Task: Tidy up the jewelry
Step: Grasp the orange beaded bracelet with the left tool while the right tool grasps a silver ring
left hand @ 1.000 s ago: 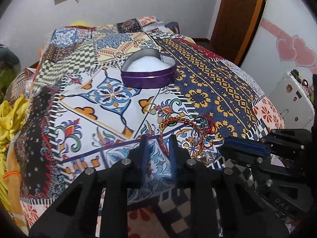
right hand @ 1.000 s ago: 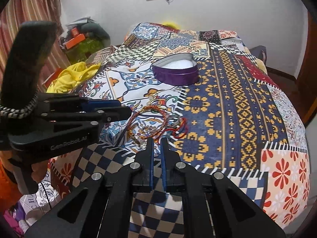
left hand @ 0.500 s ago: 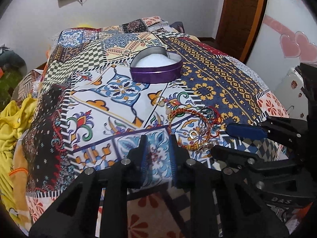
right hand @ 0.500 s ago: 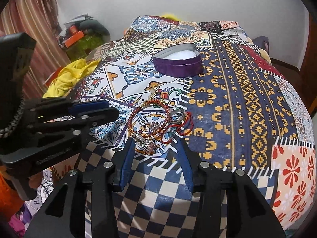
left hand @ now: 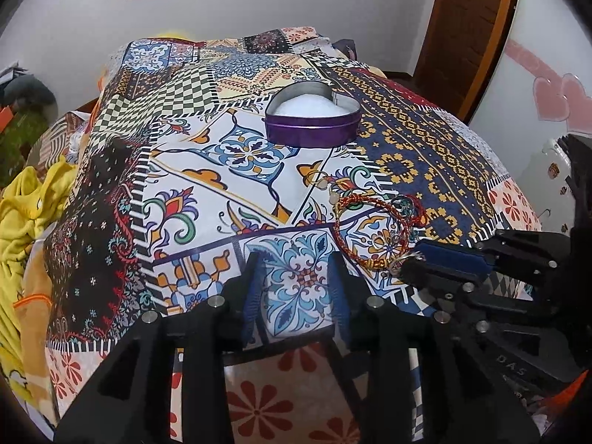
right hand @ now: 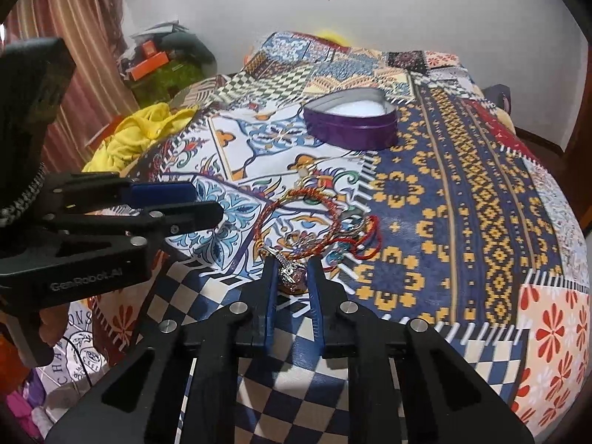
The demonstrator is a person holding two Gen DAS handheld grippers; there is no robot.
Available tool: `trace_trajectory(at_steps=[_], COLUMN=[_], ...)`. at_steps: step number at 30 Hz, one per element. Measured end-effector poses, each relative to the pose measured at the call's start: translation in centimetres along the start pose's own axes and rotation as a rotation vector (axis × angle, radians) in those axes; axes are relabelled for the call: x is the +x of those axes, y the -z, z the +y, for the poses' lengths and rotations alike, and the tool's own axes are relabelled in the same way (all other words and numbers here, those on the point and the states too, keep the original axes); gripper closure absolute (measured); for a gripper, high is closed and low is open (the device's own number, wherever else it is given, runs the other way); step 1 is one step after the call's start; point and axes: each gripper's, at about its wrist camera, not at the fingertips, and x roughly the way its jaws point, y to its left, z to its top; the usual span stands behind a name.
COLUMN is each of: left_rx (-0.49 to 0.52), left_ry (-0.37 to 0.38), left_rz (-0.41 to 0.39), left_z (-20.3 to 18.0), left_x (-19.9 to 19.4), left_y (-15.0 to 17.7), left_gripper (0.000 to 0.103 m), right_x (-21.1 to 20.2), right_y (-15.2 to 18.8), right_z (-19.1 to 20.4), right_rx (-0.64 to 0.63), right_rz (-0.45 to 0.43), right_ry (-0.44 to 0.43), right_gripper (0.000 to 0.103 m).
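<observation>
A pile of jewelry [left hand: 377, 225] lies on the patterned bedspread: red and orange cord bracelets and small silver pieces. In the right wrist view the pile [right hand: 314, 218] sits just ahead of my right gripper [right hand: 292, 270], whose open jaws flank a silver charm [right hand: 290, 272] at the pile's near edge. A purple heart-shaped tin [left hand: 312, 125] with white lining stands farther back, also in the right wrist view [right hand: 351, 125]. My left gripper [left hand: 296, 273] is open and empty, hovering over the bedspread left of the pile.
The bed [right hand: 462, 192] fills both views. Yellow clothes [left hand: 22, 214] lie off its left side, with clutter [right hand: 155, 63] by the curtain. A wooden door [left hand: 470, 29] and a wall with pink hearts stand at the right.
My right gripper opened from shut and moved forward, so that its jaws now flank the silver charm. My left gripper opened wider and shifted left, away from the pile.
</observation>
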Motion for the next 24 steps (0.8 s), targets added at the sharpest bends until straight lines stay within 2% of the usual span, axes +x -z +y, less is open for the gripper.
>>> trace_trajectory(at_steps=[7, 16, 21, 24], left_rx=[0.038, 0.080, 0.100, 0.084], left_ry=[0.000, 0.055, 0.100, 0.090], left_rz=[-0.013, 0.043, 0.069, 0.071], left_z=[-1.3, -2.7, -3.1, -2.8], left_x=[1.3, 4.3, 5.0, 5.3], left_y=[-1.7, -3.0, -3.3, -3.5], left_gripper=[0.068, 0.069, 0.081, 0.096], right_x=[-1.8, -2.3, -2.3, -2.4], right_y=[-0.7, -1.0, -1.0, -1.1], right_z=[-1.0, -3.3, -3.7, -3.6], right_rx=[0.025, 0.096, 0.102, 0.097], right_rz=[-0.053, -0.069, -0.073, -0.080], right_ry=[0.033, 0.058, 0.064, 0.069], right_gripper=[0.089, 0.089, 0.089, 0.089])
